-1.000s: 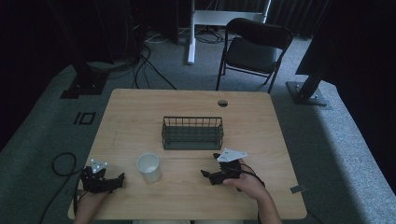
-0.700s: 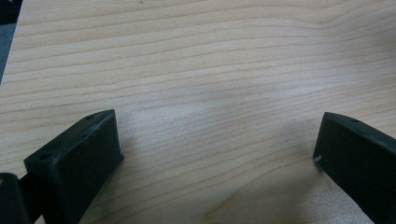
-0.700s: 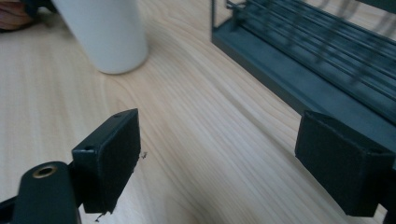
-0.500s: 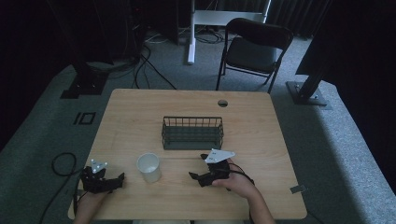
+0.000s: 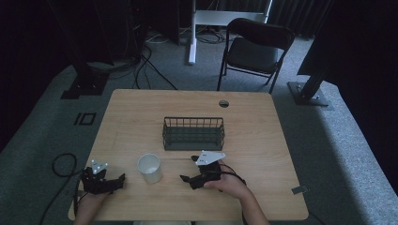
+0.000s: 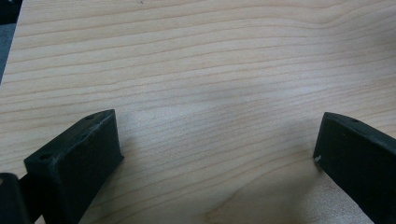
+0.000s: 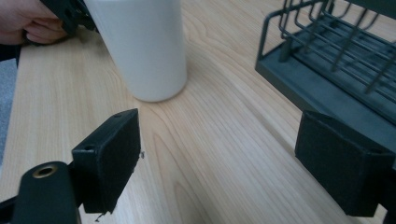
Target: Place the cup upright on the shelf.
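Right now my right gripper [image 5: 188,169] has its jaws wide apart, aimed at the white cup [image 5: 149,168] standing on the bench [image 5: 263,126] near the wire basket [image 5: 193,133]. Closing off-centre could tip it. My left gripper [image 5: 119,180] rests with jaws apart.

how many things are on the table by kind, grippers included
white cup: 1
dark wire basket: 1
handheld grippers: 2, the left gripper and the right gripper, both with jaws apart
total: 4
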A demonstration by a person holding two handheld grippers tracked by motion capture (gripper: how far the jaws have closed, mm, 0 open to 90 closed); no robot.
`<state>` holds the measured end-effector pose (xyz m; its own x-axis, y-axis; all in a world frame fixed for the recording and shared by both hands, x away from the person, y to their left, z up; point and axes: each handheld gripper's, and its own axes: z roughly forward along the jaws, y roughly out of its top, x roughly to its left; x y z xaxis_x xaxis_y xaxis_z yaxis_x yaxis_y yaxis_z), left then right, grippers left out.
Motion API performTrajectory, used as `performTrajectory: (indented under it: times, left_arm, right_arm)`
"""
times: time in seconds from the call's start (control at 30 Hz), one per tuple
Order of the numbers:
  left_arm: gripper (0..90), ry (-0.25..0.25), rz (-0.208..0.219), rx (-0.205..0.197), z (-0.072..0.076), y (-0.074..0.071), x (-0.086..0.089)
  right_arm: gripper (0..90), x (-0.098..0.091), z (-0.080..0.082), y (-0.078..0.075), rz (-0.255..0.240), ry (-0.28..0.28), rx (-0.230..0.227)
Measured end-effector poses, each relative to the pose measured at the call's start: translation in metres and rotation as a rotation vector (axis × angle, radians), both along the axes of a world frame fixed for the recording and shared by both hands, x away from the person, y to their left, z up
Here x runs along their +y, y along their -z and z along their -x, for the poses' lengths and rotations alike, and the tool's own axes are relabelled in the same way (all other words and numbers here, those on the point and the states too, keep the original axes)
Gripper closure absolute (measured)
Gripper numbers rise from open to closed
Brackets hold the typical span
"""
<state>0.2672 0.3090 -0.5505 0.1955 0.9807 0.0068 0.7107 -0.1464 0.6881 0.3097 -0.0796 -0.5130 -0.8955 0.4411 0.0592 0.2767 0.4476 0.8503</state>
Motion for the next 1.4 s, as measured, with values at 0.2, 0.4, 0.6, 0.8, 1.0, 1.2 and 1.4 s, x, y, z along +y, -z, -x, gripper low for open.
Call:
performTrajectory:
  times: [0.2,0.4,0.6,0.8,1.0,1.2,1.4]
  left_arm:
    - [0.7,0.001,-0.001,0.001,0.0,0.0,0.0]
    - [0.7,0.001,-0.001,0.001,0.0,0.0,0.0]
    - [0.7,0.0,0.001,0.0,0.0,0.0,0.0]
    - [0.7,0.001,-0.001,0.0,0.0,0.0,0.0]
    - [0.7,0.0,-0.001,0.0,0.0,0.0,0.0]
    - [0.8,0.001,0.0,0.0,0.0,0.0,0.0]
    - [0.7,-0.001,0.001,0.0,0.0,0.0,0.0]
  right_arm:
    - [13.9,0.014,0.001,-0.001,-0.006,-0.021,-0.008]
    - [14.0,0.029,0.003,-0.003,-0.011,-0.042,-0.021]
    - [14.0,0.043,0.003,-0.003,-0.013,-0.061,-0.029]
    - [14.0,0.054,0.003,-0.005,-0.018,-0.074,-0.034]
    - [13.9,0.066,0.003,-0.006,-0.019,-0.094,-0.038]
    - [14.0,0.077,0.002,-0.006,-0.025,-0.111,-0.036]
    - [13.9,0.087,0.001,-0.005,-0.026,-0.118,-0.035]
